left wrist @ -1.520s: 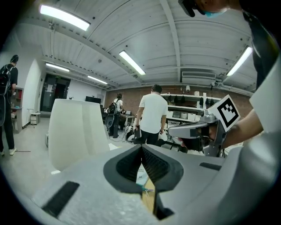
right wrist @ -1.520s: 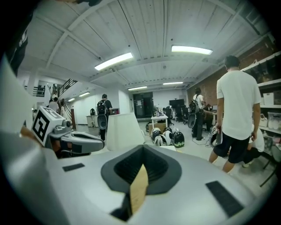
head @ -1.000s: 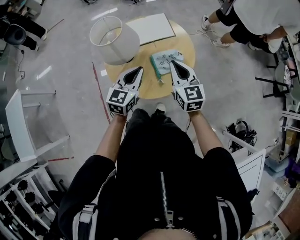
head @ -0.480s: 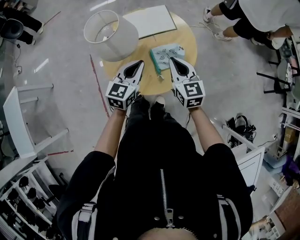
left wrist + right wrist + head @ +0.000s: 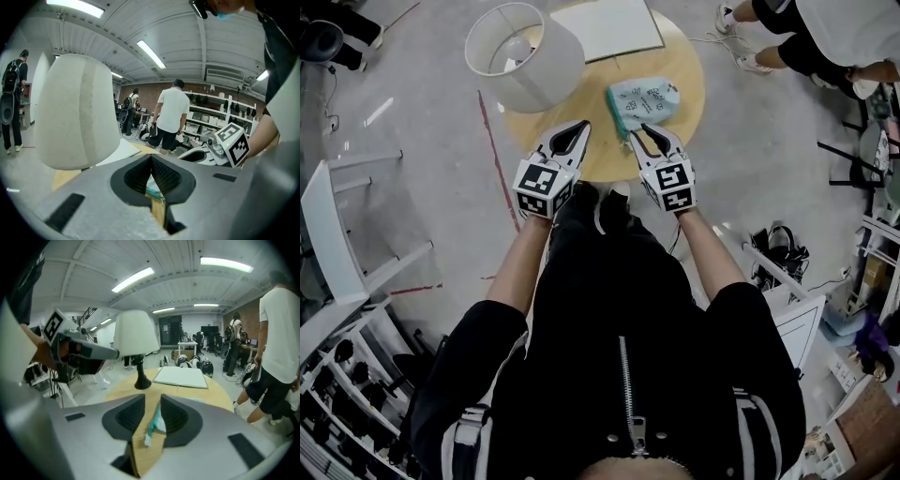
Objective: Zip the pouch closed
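A teal patterned pouch [image 5: 643, 101] lies on the round wooden table [image 5: 581, 157], its darker zipper edge toward the left. My right gripper [image 5: 647, 134] hovers just short of the pouch's near edge; its jaws have just been opening and stand apart. In the right gripper view the pouch [image 5: 154, 420] shows through the gap between the pads, and nothing is pressed by them. My left gripper [image 5: 577, 127] is shut and empty, to the left of the pouch, over bare wood. In the left gripper view a sliver of the pouch [image 5: 152, 187] shows below the closed tips.
A white lamp [image 5: 525, 56] stands at the table's left rim, and a flat white board [image 5: 605, 28] lies at its far side. A person's legs [image 5: 787, 47] are beyond the table at upper right. A white chair [image 5: 337, 253] stands at left.
The right gripper's jaws have gone from shut to open. Both grippers have sunk toward the table, the right one more, and its tips now sit close to the pouch's near edge.
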`<state>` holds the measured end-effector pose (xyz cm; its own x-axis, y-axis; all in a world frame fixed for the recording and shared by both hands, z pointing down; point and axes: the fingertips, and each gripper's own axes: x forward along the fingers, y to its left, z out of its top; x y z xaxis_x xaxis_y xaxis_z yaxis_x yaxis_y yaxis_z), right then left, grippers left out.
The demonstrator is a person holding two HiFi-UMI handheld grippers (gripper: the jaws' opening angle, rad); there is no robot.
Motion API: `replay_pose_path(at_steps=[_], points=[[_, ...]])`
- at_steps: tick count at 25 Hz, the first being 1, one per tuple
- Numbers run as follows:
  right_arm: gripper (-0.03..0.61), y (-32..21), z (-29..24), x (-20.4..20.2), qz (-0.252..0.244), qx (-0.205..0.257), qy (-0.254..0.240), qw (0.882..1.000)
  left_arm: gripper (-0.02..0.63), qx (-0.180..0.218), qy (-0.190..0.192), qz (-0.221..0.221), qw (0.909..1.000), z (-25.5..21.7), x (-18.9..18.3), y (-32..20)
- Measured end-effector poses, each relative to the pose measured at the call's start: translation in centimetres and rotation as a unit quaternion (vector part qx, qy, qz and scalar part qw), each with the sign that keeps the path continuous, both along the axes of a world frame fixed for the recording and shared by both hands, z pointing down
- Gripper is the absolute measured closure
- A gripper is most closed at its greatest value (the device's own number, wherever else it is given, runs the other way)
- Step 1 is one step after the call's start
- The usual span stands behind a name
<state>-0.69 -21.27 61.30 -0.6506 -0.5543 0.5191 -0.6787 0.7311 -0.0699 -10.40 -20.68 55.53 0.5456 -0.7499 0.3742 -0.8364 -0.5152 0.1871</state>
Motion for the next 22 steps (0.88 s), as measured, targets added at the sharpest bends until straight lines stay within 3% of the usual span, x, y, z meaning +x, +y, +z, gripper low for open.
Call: replay_pose_path(at_steps=[10, 17, 22], points=[[0.417, 3.2, 8.8, -0.6, -0.063, -0.077, 0.091, 0.991, 0.607, -0.019, -0.004, -0.024, 0.9995, 1.3, -2.6, 1.8], [0.426, 3.5, 12.7, -1.0, -0.086, -0.107, 0.165, 0.977, 0.607, -0.037, -0.013, -0.055, 0.9977, 1.6, -5.5, 3.4], [0.47, 3.5, 14.5, -0.7, -0.078, -0.113, 0.194, 0.971, 0.607, -0.043, -0.016, -0.056, 0.9974, 2.2, -6.6, 4.4]])
